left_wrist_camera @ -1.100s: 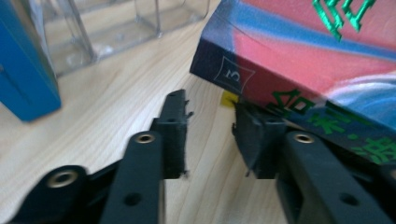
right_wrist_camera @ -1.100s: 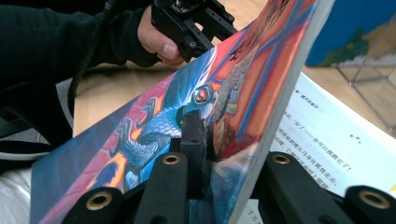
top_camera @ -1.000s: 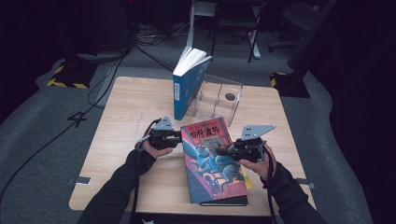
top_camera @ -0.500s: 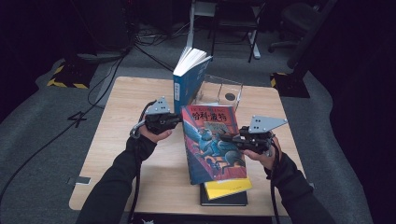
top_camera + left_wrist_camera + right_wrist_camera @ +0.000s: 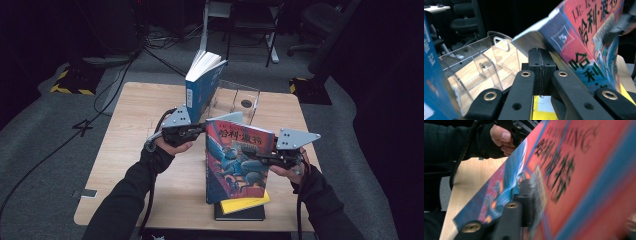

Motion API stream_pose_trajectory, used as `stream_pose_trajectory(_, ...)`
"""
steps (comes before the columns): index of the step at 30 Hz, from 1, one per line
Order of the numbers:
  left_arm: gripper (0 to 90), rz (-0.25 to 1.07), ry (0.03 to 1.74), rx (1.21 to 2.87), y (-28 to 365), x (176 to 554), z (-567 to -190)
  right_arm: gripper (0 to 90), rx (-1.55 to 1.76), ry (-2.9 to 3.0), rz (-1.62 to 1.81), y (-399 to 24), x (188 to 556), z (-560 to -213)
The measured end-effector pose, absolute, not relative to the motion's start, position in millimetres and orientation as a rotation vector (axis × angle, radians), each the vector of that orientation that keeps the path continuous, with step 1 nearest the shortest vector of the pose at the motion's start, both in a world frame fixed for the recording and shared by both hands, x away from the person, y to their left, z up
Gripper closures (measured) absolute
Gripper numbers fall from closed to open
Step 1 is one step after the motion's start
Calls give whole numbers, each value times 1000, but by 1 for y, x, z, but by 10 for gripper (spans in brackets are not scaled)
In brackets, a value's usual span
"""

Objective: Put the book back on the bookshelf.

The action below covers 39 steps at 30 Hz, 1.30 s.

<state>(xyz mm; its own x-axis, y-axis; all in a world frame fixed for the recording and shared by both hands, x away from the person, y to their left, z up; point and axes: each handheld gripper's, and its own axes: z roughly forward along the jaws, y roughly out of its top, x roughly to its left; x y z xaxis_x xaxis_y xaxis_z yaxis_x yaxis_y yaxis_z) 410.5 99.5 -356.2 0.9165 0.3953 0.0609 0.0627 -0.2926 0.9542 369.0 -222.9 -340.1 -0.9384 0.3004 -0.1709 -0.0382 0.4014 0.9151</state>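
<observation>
Four books (image 5: 237, 160) seemingly — one raised, two hand-held grippers (image 5: 200, 131).

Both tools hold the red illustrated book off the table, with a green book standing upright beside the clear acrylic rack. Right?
Not quite: the upright book beside the rack is blue, as the high view shows. The rest holds: left tool and right tool grip the red book raised off the table.

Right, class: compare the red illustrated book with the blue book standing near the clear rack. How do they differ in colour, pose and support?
The red illustrated book has a red and blue picture cover; the blue book is plain blue. The red book is lifted and tilted, gripped by the left tongs and right tongs; the blue book stands by itself on the table, pages fanned at the top. Both are roughly upright.
</observation>
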Motion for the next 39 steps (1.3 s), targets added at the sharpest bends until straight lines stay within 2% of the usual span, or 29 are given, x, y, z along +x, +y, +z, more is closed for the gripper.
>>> stream_pose_trajectory(7,900,343,318,1824,96,407,-342,813,200,2339,1492,-217,363,-332)
stream_pose_trajectory(12,900,420,294,1872,94,414,-318,845,222,2244,1430,-211,365,-328)
stream_pose_trajectory(19,900,425,278,1854,90,413,-305,848,218,2176,1432,-215,366,-330)
stream_pose_trajectory(25,892,432,270,1823,87,400,-305,849,165,2134,1451,-225,348,-334)
stream_pose_trajectory(29,818,433,299,1812,90,393,-308,849,174,2113,1479,-232,339,-338)
stream_pose_trajectory(32,728,453,304,1828,93,383,-316,849,151,2096,1479,-234,332,-340)
stream_pose_trajectory(34,659,446,320,1823,96,377,-326,849,159,2087,1489,-236,328,-341)
stream_pose_trajectory(39,560,411,357,1848,99,368,-351,849,156,2076,1495,-237,324,-343)
